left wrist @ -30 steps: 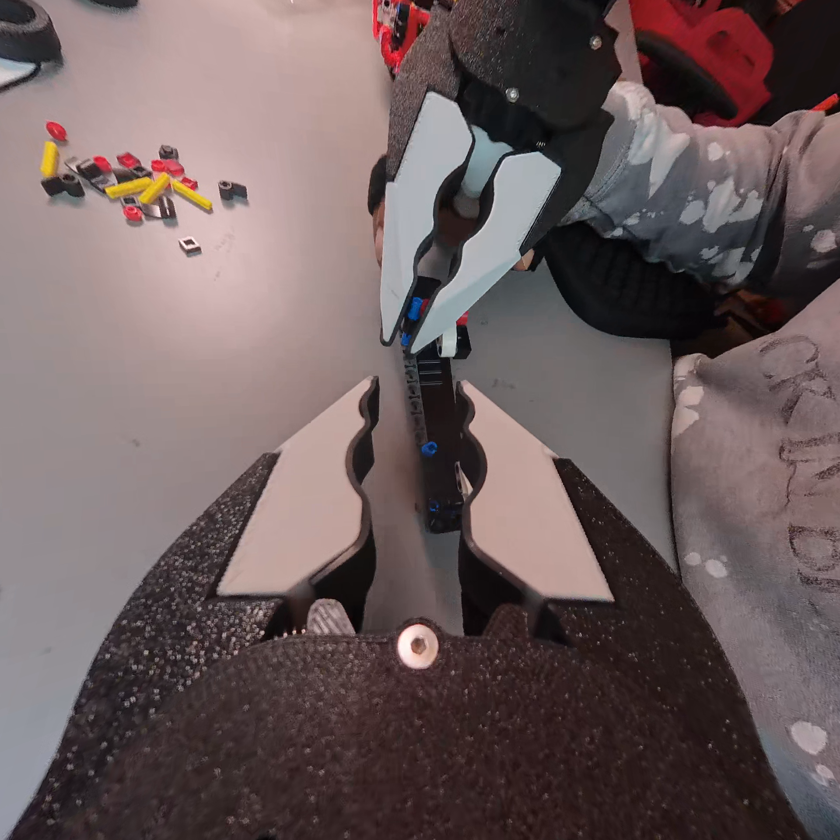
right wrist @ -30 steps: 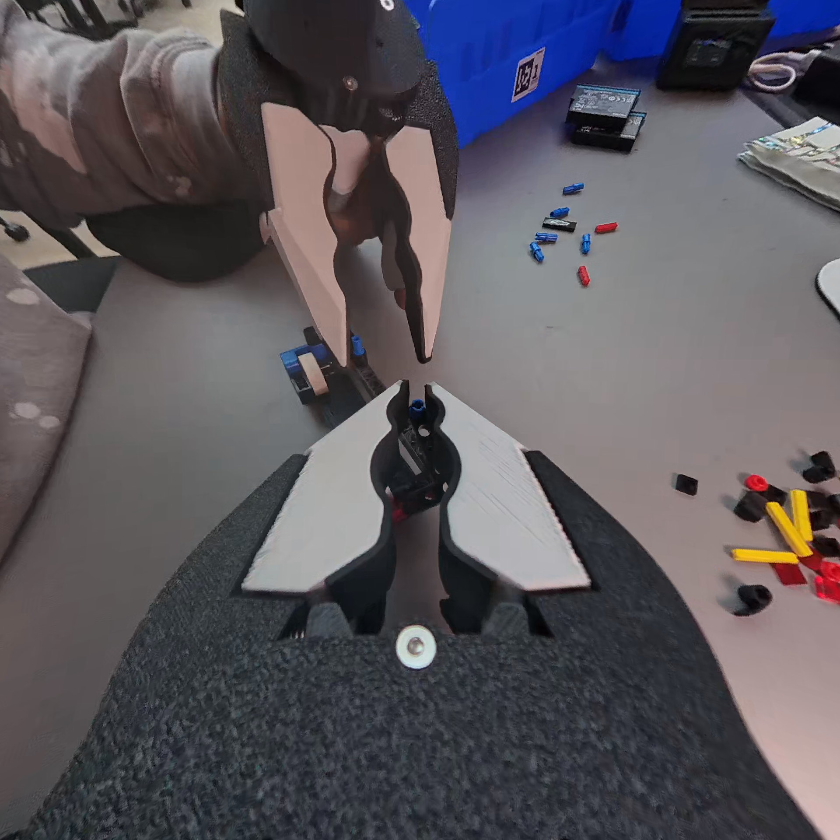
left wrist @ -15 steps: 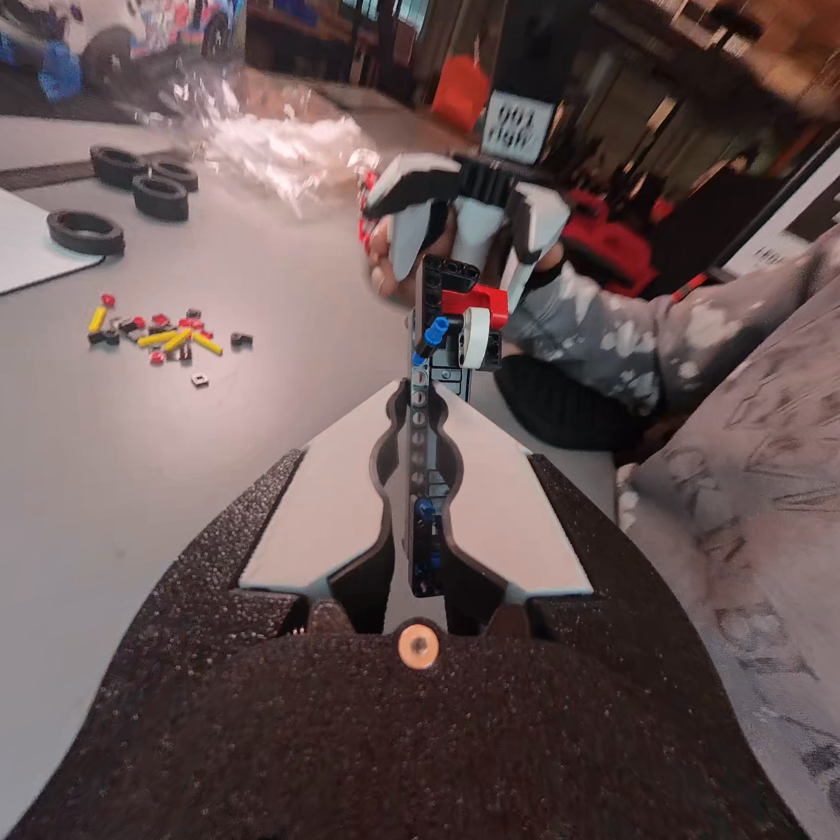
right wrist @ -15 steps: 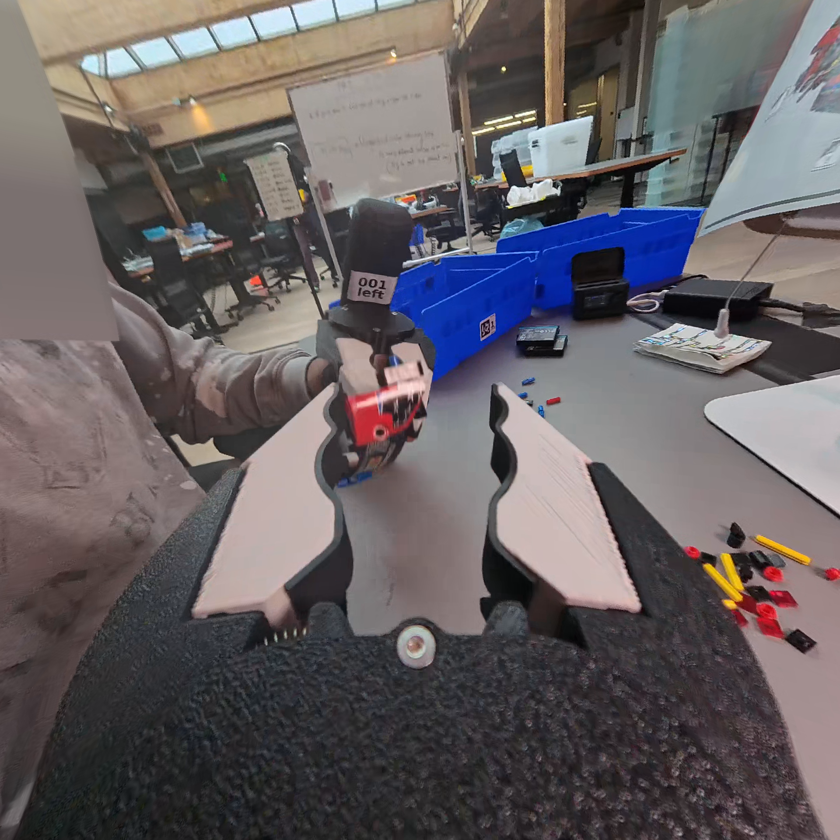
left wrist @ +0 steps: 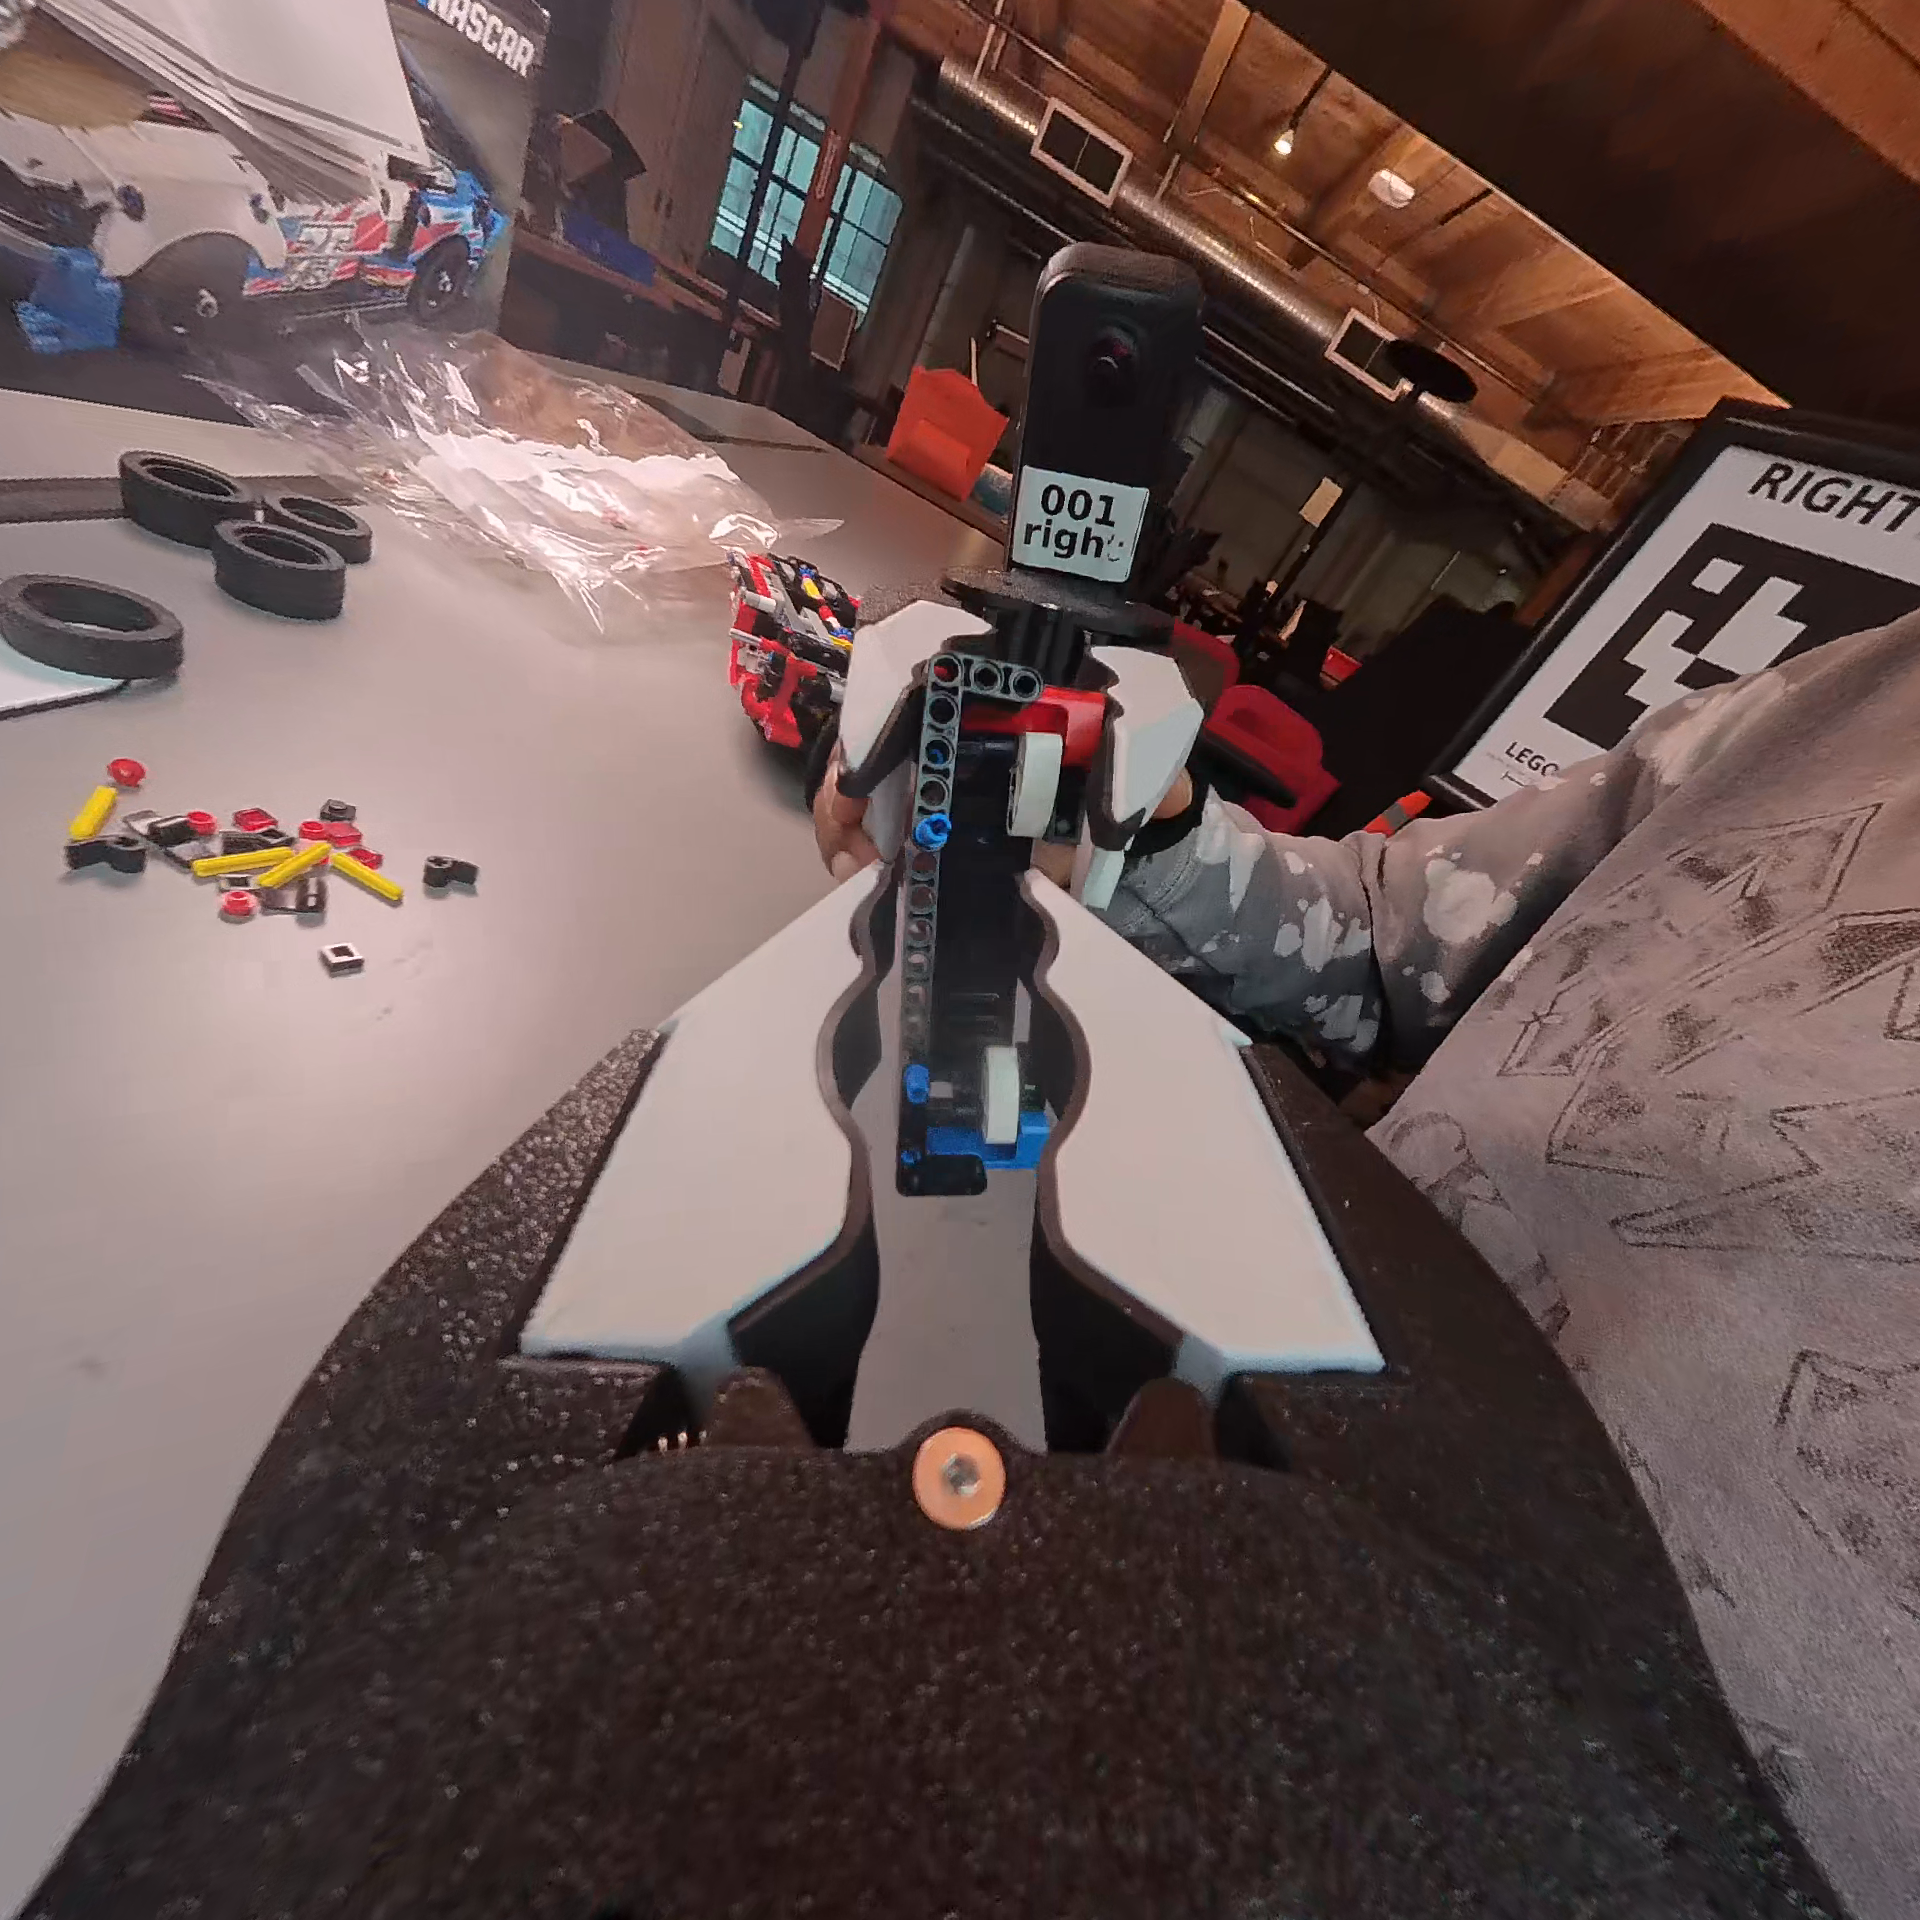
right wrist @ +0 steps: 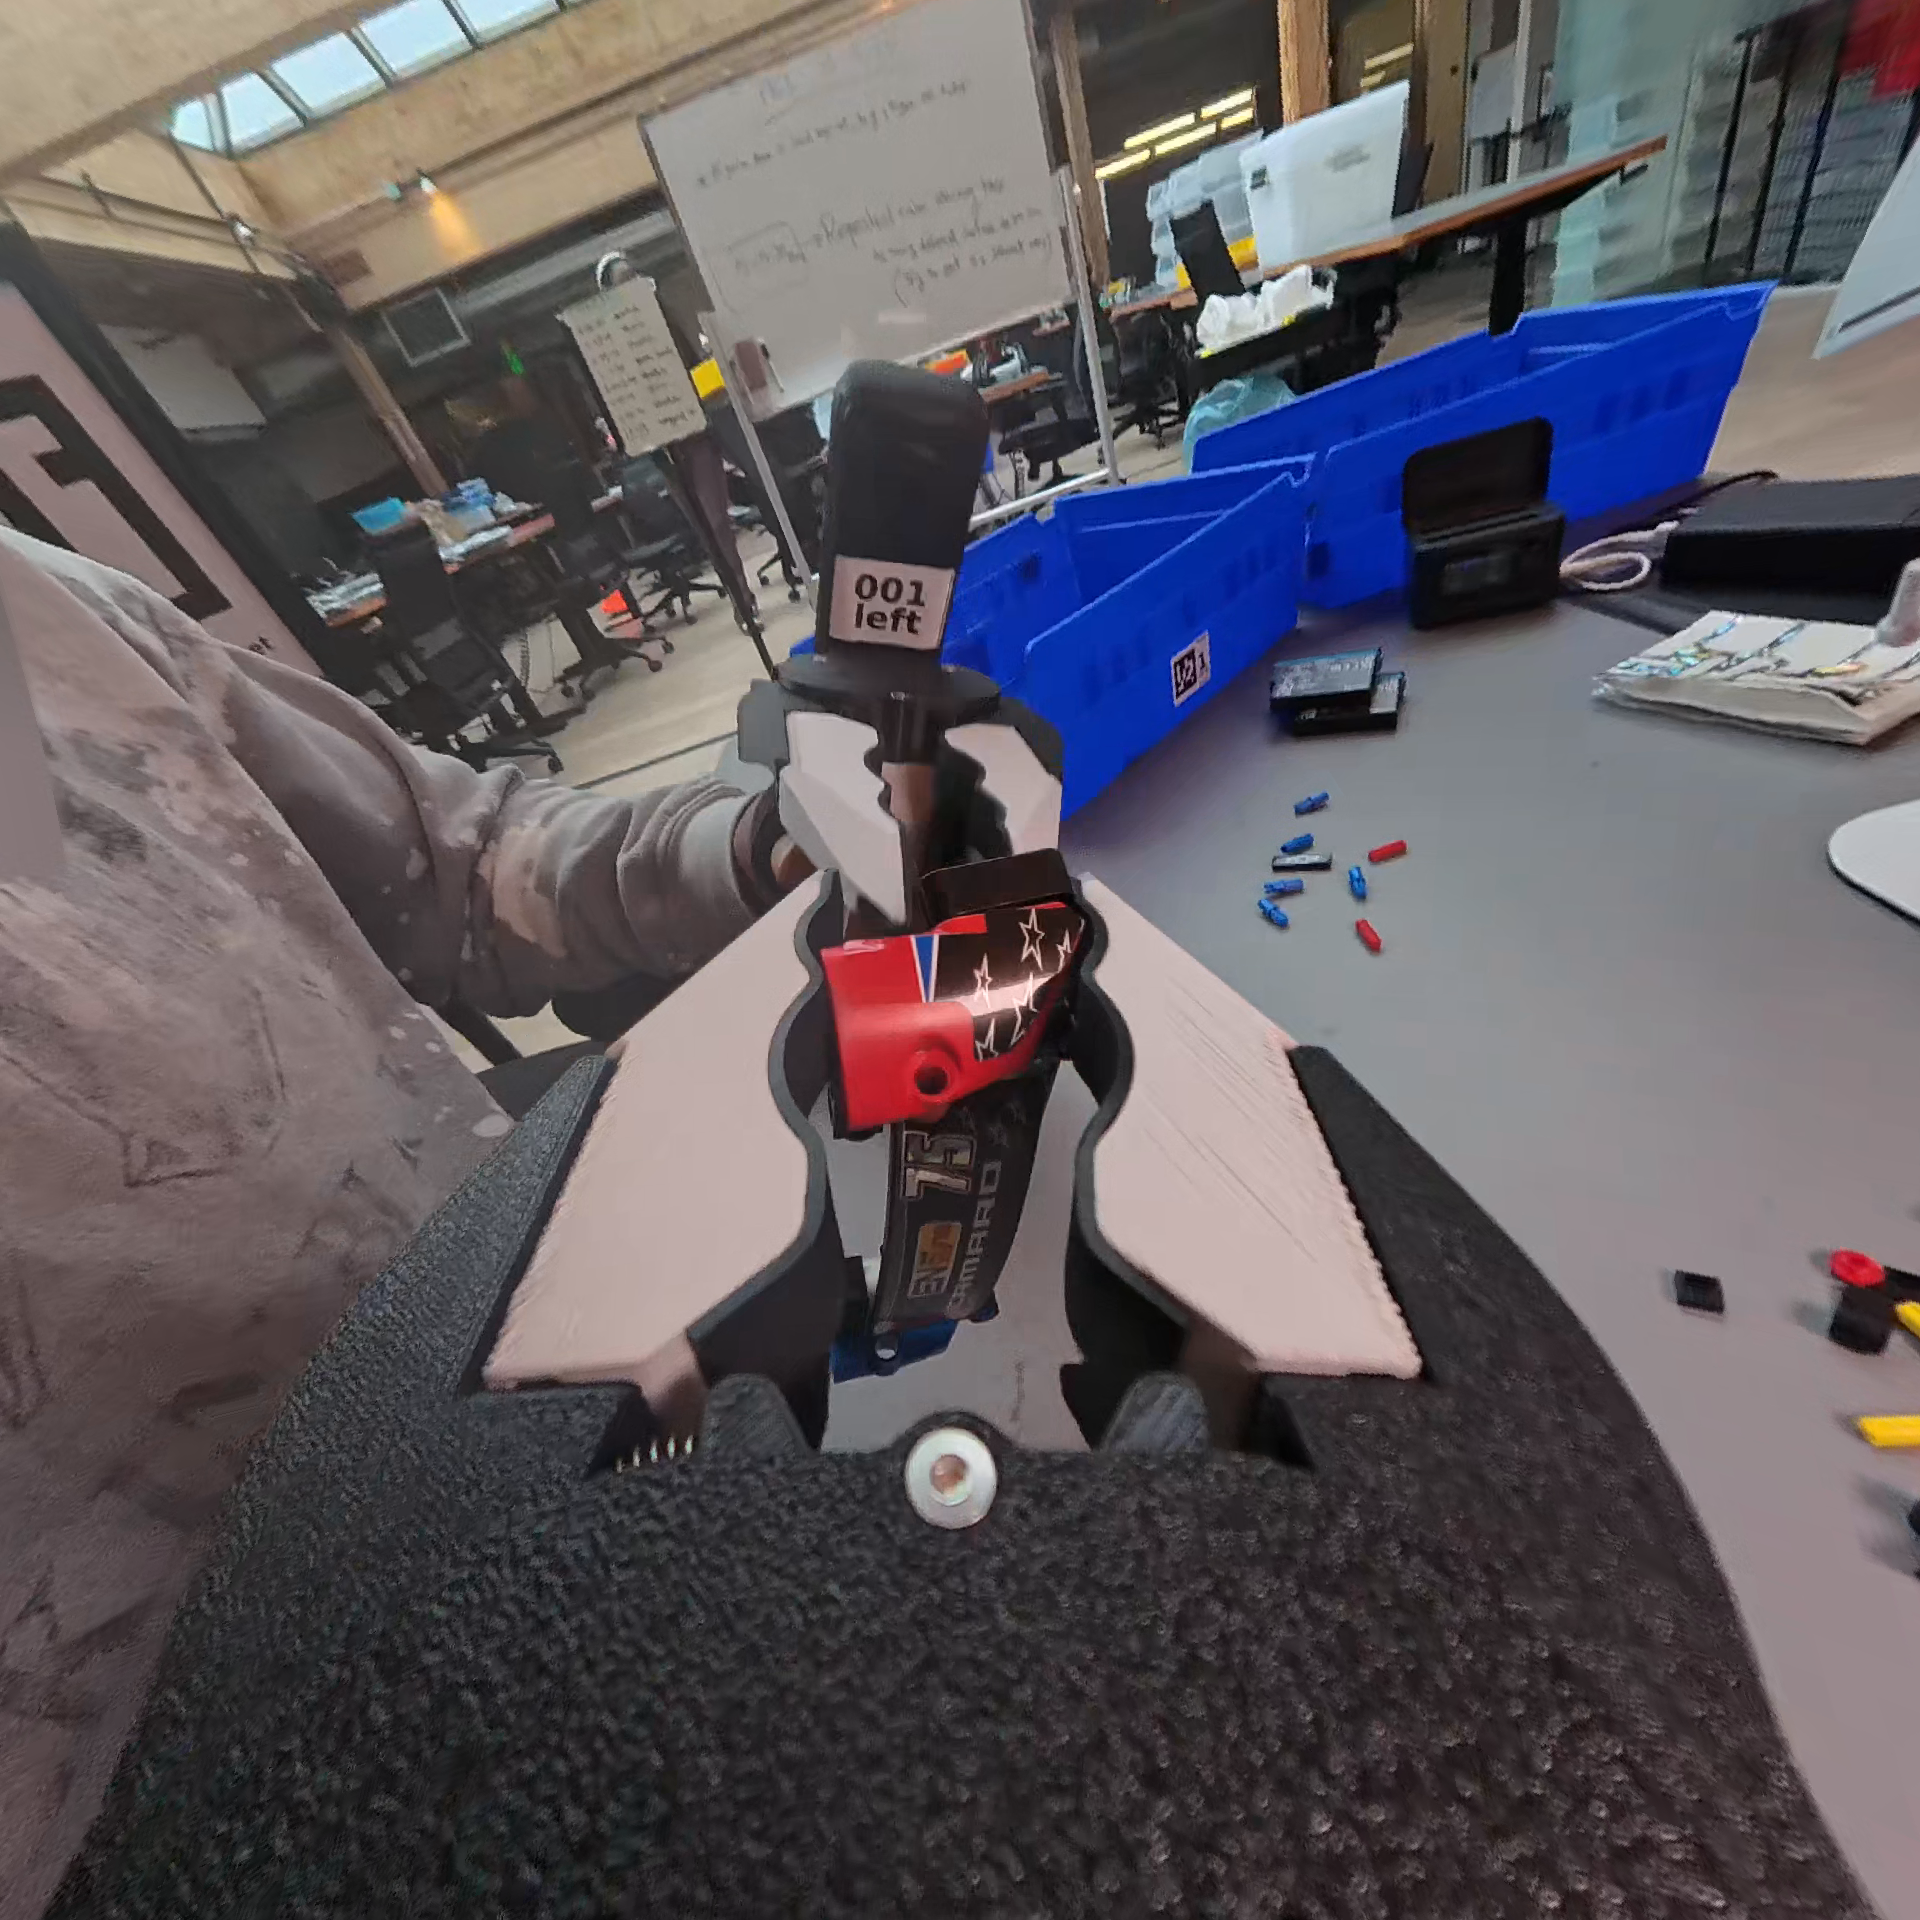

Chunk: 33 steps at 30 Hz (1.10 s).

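A long black brick assembly (left wrist: 940, 935) with a holed beam, blue pins, white pieces and a red part is held upright above the grey table (left wrist: 312, 1143). My left gripper (left wrist: 961, 883) is shut on its lower half. My right gripper (right wrist: 956, 894) faces the left one and is closed against the assembly's red-and-black stickered panel (right wrist: 935, 1008), which fills the gap between its fingers. The right gripper also shows in the left wrist view (left wrist: 997, 831), flanking the assembly's top. The left gripper shows in the right wrist view (right wrist: 935, 862) just behind the panel.
Loose yellow, red and black pieces (left wrist: 239, 852), black tyres (left wrist: 275, 566), a plastic bag (left wrist: 520, 488) and a red model chassis (left wrist: 790, 665) lie to the left. Blue bins (right wrist: 1164, 603), small pins (right wrist: 1320, 883), black boxes (right wrist: 1340, 686) and a booklet (right wrist: 1766, 675) lie to the right. A person's sleeve (left wrist: 1299, 935) is close. The grippers are tip to tip, or close to it.
The left gripper closed on the assembly and lifted it off the table upright. The right gripper let go, opened wide, then closed in around the assembly's upper panel.
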Motion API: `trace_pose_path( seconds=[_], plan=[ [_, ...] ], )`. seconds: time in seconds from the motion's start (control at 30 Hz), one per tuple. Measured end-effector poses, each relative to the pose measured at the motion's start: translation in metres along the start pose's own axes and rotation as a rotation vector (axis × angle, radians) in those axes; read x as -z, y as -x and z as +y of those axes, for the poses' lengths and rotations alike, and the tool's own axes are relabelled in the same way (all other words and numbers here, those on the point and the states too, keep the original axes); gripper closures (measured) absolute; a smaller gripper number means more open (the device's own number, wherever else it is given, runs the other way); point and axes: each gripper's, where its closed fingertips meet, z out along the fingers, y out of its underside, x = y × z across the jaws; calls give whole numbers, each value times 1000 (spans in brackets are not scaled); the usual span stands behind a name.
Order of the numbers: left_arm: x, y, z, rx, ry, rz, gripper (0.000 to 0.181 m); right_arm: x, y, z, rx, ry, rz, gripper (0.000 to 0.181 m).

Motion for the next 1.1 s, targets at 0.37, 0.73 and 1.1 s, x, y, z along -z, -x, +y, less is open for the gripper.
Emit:
trace_pose_path(
  seconds=[0.37,0.73,1.1],
  plan=[
    [1,12,12,-317,160,-216,164,-13,-3,35,144,209,115,139],
    [-1,2,26,-656,252,-218,172,-20,14,55,67,293,15,137],
    [9,6,13,-378,96,-111,176,-1,9,37,176,115,-60,138]
  ],
)
